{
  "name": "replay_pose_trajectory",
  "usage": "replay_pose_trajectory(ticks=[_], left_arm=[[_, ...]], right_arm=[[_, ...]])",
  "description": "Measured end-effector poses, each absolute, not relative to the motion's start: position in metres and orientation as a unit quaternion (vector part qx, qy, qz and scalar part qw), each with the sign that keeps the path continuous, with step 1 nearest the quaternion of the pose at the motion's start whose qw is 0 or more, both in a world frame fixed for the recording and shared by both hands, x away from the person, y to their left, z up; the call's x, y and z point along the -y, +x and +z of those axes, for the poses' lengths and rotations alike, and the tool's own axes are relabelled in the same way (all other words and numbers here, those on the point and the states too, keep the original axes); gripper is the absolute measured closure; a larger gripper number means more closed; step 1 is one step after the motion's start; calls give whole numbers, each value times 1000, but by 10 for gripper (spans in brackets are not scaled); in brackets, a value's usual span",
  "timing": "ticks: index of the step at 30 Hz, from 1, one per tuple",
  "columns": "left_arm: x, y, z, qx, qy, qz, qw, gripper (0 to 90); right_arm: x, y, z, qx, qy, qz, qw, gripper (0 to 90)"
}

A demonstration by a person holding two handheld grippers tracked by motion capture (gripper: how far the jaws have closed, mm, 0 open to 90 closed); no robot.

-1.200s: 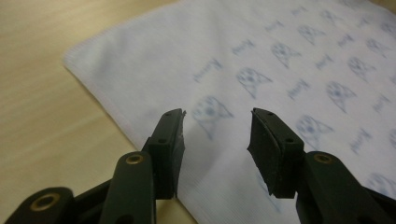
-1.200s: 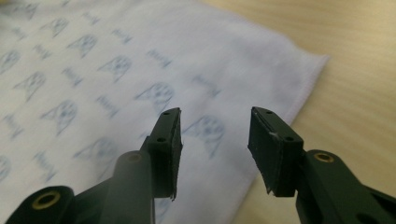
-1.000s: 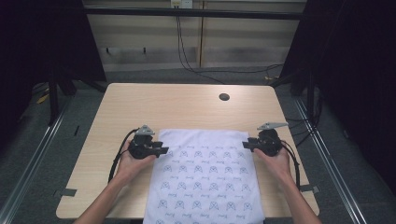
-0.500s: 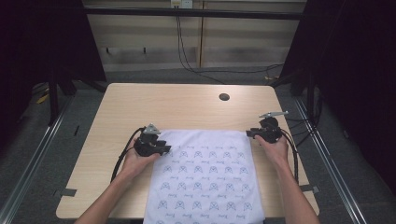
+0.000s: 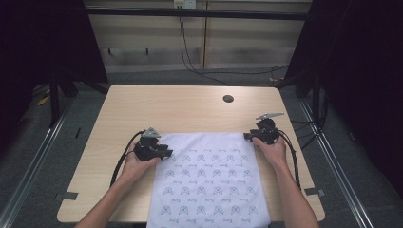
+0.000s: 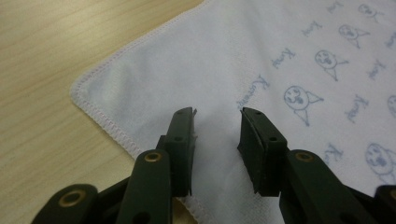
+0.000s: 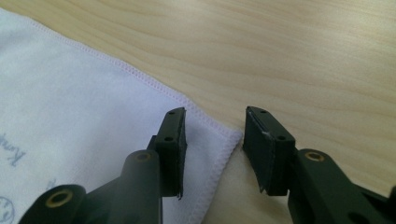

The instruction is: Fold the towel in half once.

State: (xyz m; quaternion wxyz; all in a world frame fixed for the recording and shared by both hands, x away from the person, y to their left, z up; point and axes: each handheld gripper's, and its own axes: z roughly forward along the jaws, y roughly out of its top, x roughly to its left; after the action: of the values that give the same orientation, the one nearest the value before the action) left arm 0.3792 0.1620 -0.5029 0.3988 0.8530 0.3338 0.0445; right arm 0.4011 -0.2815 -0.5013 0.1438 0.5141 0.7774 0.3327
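Dark curtains and a slatted wall stand behind a pale wooden table (image 5: 190,114), seen from the high view with a small round hole (image 5: 228,99) near its far edge. A white cloth (image 5: 209,180) printed with small blue figures lies flat on the near half of the table, its near end hanging over the near edge. The person's forearms come in from the bottom. The left gripper (image 5: 161,153) sits at the cloth's far left corner and the right gripper (image 5: 249,137) at its far right corner, each held in a hand with its cable trailing back.

From the left gripper view, the left gripper (image 6: 217,128) has its jaws apart, hanging just over the cloth (image 6: 261,60) a little inside the rounded, stitched corner. Its jaws have just been closing a little, yet no fold of fabric is pinched between them; the cloth lies smooth beneath.

From the right gripper view, the right gripper (image 7: 212,135) also stands with jaws apart, and they have just been opening. The cloth (image 7: 70,116) ends in its corner right between the two jaws: one jaw is over the fabric, the other over bare wood (image 7: 303,56). Nothing is gripped.

Judged from this, the cloth is spread flat and both far corners are lined up for a grasp, but neither is taken yet. Closing on the corners and whatever fold or lift follows all seems left to do.
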Motion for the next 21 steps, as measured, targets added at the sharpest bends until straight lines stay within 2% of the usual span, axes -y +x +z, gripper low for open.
replay_pose_trajectory(ticks=[2, 5, 6, 7, 10, 15, 21], left_arm=[[-165, 382, -503, -350, 844, 26, 406, 607], [-171, 387, -498, -370, 833, 40, 410, 571], [-171, 387, -498, -370, 833, 40, 410, 570], [-176, 391, -493, -379, 826, 54, 414, 568], [-178, 396, -484, -384, 822, 76, 414, 561], [-178, 406, -484, -390, 825, 103, 395, 557], [-178, 423, -487, -397, 824, 101, 392, 595]], right_arm=[[280, 397, -501, -785, 504, 326, 155, 610], [278, 393, -501, -787, 500, 325, 158, 683], [278, 393, -501, -787, 500, 325, 158, 683], [278, 391, -502, -791, 492, 328, 156, 790], [274, 390, -501, -794, 490, 326, 150, 847], [275, 391, -501, -794, 489, 330, 142, 862], [276, 392, -500, -792, 499, 327, 132, 862]])
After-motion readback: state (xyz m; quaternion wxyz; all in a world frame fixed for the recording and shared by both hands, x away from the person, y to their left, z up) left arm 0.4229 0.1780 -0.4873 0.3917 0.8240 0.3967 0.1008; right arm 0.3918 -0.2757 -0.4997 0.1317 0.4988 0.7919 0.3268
